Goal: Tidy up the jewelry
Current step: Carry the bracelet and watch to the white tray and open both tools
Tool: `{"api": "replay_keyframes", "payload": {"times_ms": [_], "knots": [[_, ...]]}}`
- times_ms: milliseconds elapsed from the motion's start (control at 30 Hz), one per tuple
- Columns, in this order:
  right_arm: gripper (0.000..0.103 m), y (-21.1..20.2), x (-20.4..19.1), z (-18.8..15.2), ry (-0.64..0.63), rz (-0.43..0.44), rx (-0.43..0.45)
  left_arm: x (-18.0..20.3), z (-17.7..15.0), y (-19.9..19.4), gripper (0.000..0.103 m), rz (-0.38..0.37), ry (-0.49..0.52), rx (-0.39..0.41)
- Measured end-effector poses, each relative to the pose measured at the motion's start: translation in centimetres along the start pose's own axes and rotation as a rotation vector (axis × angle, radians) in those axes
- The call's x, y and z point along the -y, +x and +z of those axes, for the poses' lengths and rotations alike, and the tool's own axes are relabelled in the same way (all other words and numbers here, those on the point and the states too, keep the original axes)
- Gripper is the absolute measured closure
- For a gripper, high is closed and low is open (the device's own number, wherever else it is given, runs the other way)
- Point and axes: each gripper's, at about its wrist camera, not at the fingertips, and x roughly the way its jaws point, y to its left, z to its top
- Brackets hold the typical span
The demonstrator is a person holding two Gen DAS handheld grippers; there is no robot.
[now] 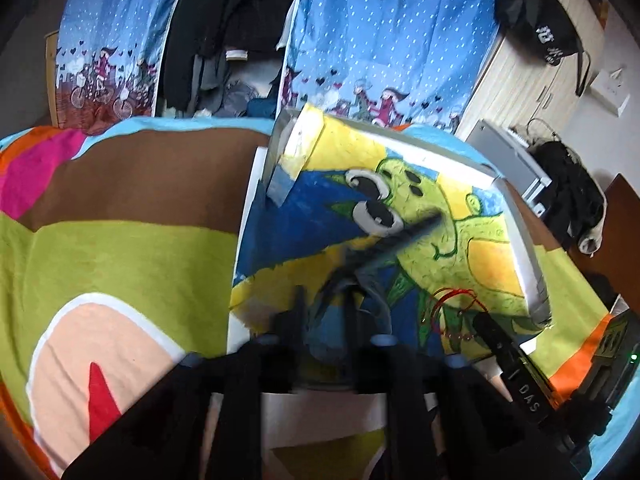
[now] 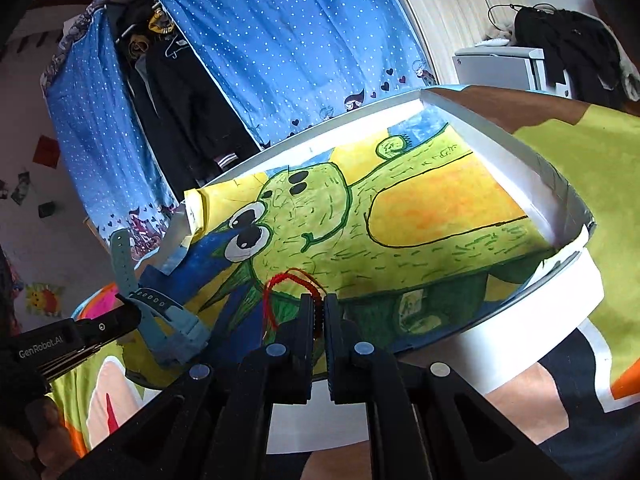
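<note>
Right gripper (image 2: 319,312) pinched tight on red bead bracelet (image 2: 294,282), over the dinosaur drawing (image 2: 420,208) in white box (image 2: 532,184). Left gripper (image 2: 132,312) clamped on blue watch (image 2: 160,308), just beside the box's near corner, above bright blanket (image 1: 120,264).
</note>
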Motion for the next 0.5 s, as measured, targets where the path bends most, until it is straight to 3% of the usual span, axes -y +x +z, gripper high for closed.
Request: {"api": "replay_keyframes", "payload": {"times_ms": [33,167,333,367,433,500], "knots": [[0.097,-0.1,0.0,0.0,-0.003,-0.007,-0.004,-0.1,-0.1,0.0,0.053,0.009,-0.004,-0.006],[0.079,-1.1,-0.1,0.1,-0.006,-0.011,0.002,0.0,-0.8,-1.2,0.044,0.055,-0.001,0.011],[0.058,-3.3,-0.7,0.3,-0.045,-0.038,0.033,0.9,-1.7,-4.1,0.042,0.043,0.034,0.064],[0.053,-3.8,-0.7,0.3,-0.049,-0.041,0.041,1.2,-2.0,-5.1,0.039,0.046,0.047,0.092],[0.041,-5.3,-0.9,0.2,-0.066,-0.048,0.066,1.5,-2.5,-6.7,0.020,0.044,0.053,0.135],[0.030,-6.8,-1.2,0.1,-0.085,-0.043,0.094,1.8,-3.3,-8.9,0.017,0.022,0.058,0.198]]}}
